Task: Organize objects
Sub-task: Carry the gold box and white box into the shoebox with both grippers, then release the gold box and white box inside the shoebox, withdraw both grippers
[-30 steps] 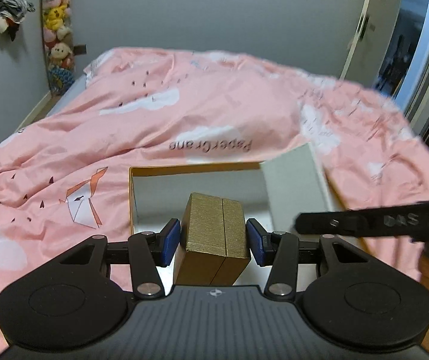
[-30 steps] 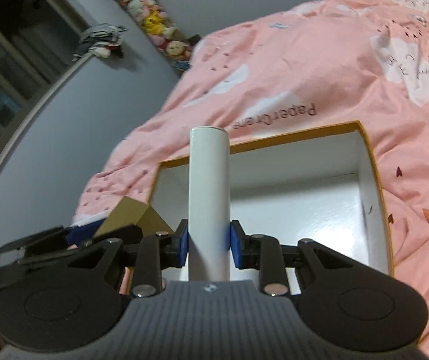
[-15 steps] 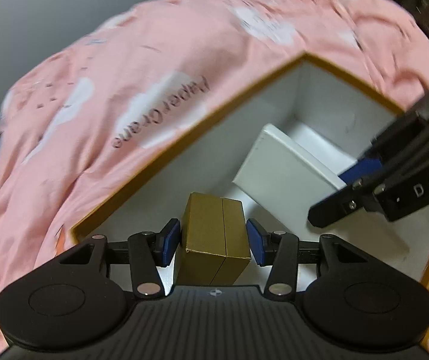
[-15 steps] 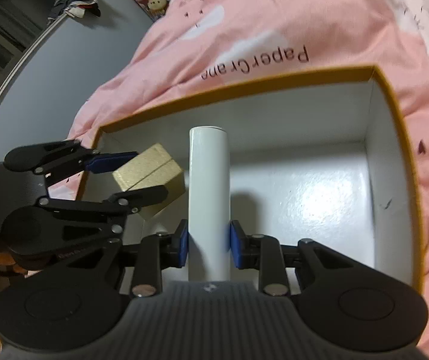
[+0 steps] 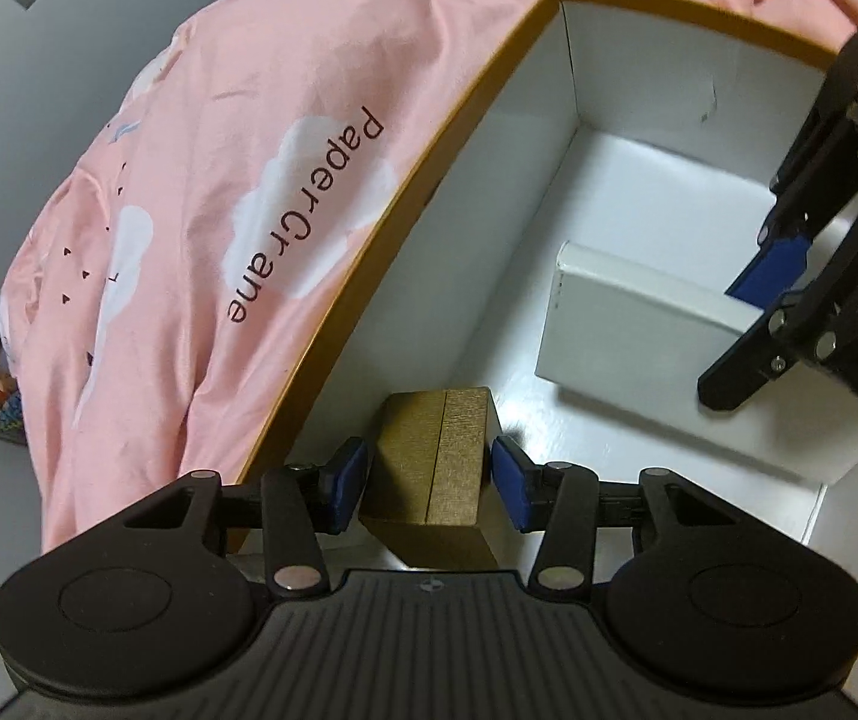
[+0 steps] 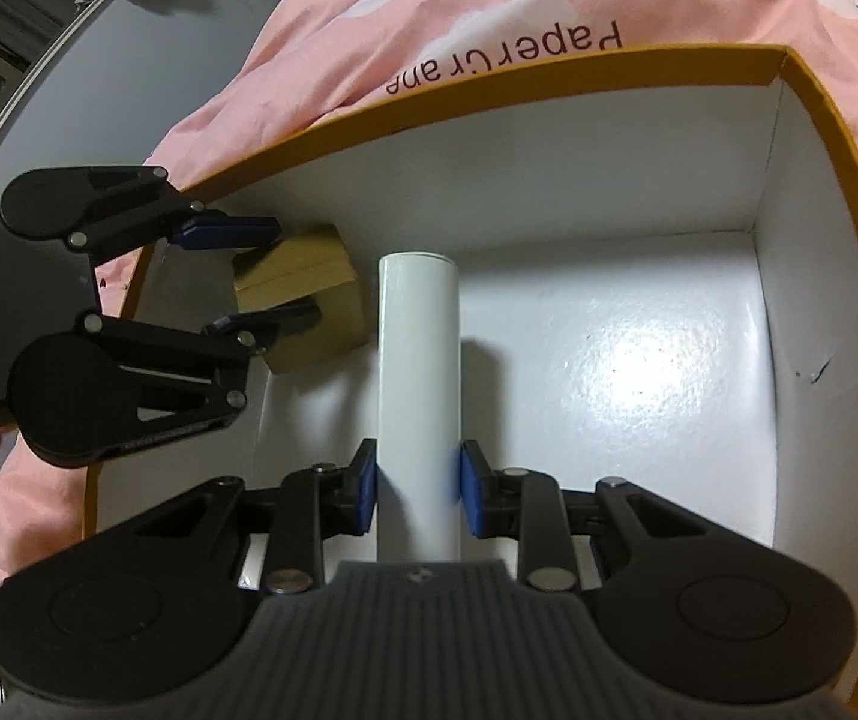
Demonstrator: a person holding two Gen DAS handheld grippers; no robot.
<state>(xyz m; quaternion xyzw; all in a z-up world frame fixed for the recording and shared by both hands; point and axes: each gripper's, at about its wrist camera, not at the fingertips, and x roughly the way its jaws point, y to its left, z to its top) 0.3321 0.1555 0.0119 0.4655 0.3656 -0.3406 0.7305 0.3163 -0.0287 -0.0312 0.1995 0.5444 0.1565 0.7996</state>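
Left tool: my left tool [image 5: 429, 483] pinches the gold box [image 5: 432, 456] across its two side faces, blue pads pressed on both. In the right wrist view it comes in from nine o'clock, inside the left end of the storage box [image 6: 822, 138].
Gold box: low in the near-left corner of the storage box, close to the left wall — I cannot tell whether its underside touches the floor.
Right tool: my right tool [image 6: 418, 492] clamps the white box [image 6: 418, 372] by its narrow edges. The box runs out from the pads toward twelve o'clock.
White box: inside the storage box, just right of the gold box. From the left wrist view it lies at about two o'clock, tilted, far end lower.
Storage box: orange-rimmed, white inside, open on the pink duvet [image 5: 261, 180] of the bed. Its right half is bare.
Risk, crowding: both boxes sit in the left half, near each other. If I let go of one carelessly, I judge it could lean on the other or wedge crooked.
Risk, early release: if the gold box hangs above the floor, opening now would drop it and it could tip onto a side.
Risk, soft base: the duvet gives — pressing down could tilt the storage box.
Pose: both tools pitch steeply down into the box. The left tool is rolled over, its fingers stacked one above the other in the right wrist view.
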